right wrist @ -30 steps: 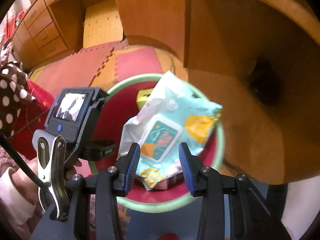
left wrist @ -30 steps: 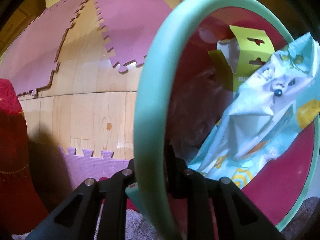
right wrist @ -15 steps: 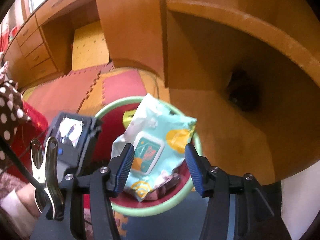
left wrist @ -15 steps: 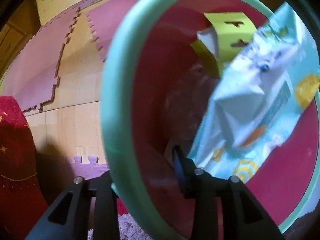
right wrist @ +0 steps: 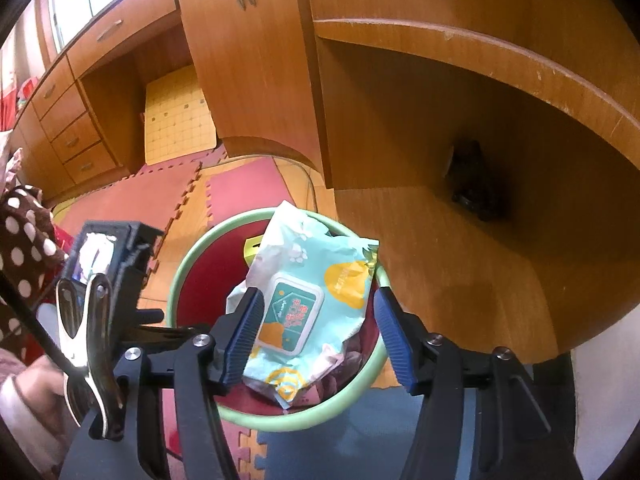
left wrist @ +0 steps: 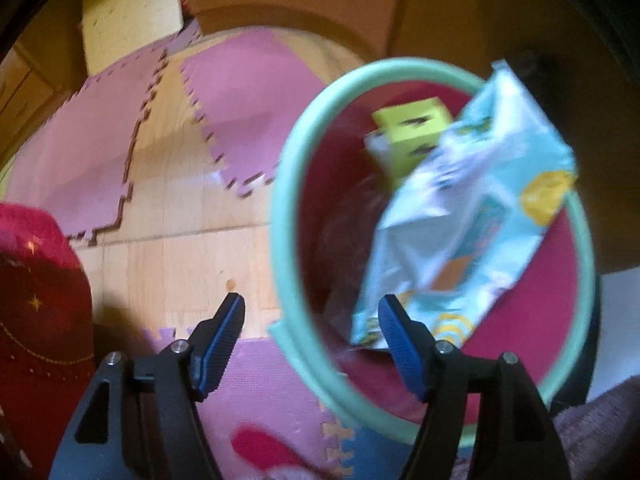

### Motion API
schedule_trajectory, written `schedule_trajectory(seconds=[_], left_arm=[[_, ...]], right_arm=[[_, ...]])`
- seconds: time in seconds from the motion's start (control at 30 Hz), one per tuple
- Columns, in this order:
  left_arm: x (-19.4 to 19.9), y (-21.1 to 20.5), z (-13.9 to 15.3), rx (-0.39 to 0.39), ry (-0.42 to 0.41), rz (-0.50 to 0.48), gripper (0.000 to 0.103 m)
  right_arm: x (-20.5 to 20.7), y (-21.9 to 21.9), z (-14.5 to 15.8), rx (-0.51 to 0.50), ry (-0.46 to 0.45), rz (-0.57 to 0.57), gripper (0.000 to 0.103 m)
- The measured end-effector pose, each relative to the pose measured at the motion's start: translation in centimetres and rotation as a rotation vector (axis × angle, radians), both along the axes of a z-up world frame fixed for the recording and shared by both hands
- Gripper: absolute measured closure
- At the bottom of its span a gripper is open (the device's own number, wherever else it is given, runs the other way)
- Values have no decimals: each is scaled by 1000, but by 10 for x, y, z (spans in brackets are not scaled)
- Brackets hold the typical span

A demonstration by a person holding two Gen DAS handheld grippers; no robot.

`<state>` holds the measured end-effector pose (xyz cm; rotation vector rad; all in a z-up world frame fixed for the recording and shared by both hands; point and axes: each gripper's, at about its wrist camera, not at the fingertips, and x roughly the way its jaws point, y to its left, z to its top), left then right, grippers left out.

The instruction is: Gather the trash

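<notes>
A red waste bin with a mint-green rim [right wrist: 178, 276] [left wrist: 286, 216] stands on the floor by a wooden desk. A light-blue wet-wipes packet [right wrist: 310, 300] [left wrist: 472, 216] sticks up out of it, and a yellow-green carton [left wrist: 412, 136] lies behind it inside. My left gripper [left wrist: 312, 320] is open and empty, its fingers either side of the bin's near rim without touching. My right gripper [right wrist: 318, 330] is open and empty above the bin, in front of the packet. The left gripper's body [right wrist: 108, 276] shows at the bin's left in the right wrist view.
Pink and blue foam puzzle mats [left wrist: 240, 120] cover parts of the wooden floor [left wrist: 180, 248]. A wooden desk [right wrist: 460, 80] and drawers [right wrist: 76, 120] stand behind the bin. A red cloth [left wrist: 36, 300] lies at the left, a polka-dot cloth [right wrist: 24, 240] beside it.
My left gripper has let go of the bin's rim, opened and pulled back. My right gripper has opened wider and drawn back from the packet, which stays in the bin.
</notes>
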<state>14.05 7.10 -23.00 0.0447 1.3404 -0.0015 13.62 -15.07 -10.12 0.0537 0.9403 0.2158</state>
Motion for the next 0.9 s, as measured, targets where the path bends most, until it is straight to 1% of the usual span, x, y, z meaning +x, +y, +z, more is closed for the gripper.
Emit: schedule_trajectory(seconds=[0.07, 0.13, 0.2, 0.33, 0.43, 0.53, 0.7, 0.8, 0.9], left_arm=[[-5, -9, 14, -17, -37, -31, 30], [-12, -16, 24, -18, -60, -42, 30], [-16, -20, 33, -18, -68, -31, 30], [-26, -28, 46, -51, -101, 16, 30], [-31, -33, 48, -50, -118, 27, 30], [-34, -41, 50, -16, -138, 29, 30], [-40, -40, 48, -30, -149, 49, 30], [-41, -37, 47, -16, -157, 53, 30], [-42, -36, 47, -21, -161, 63, 30]], right_arm=[[-1, -1, 1, -14, -21, -1, 35], [-1, 0, 1, -26, -31, -4, 33], [1, 0, -3, -36, -32, -13, 33], [3, -2, -7, -30, -34, -43, 33], [1, -3, -7, -31, -60, -49, 33], [-3, -6, -9, -48, -67, -41, 33], [-3, -13, -13, -35, -46, -59, 33], [-3, -13, -12, -30, -55, -62, 33], [-5, -10, -11, -38, -64, -53, 33]])
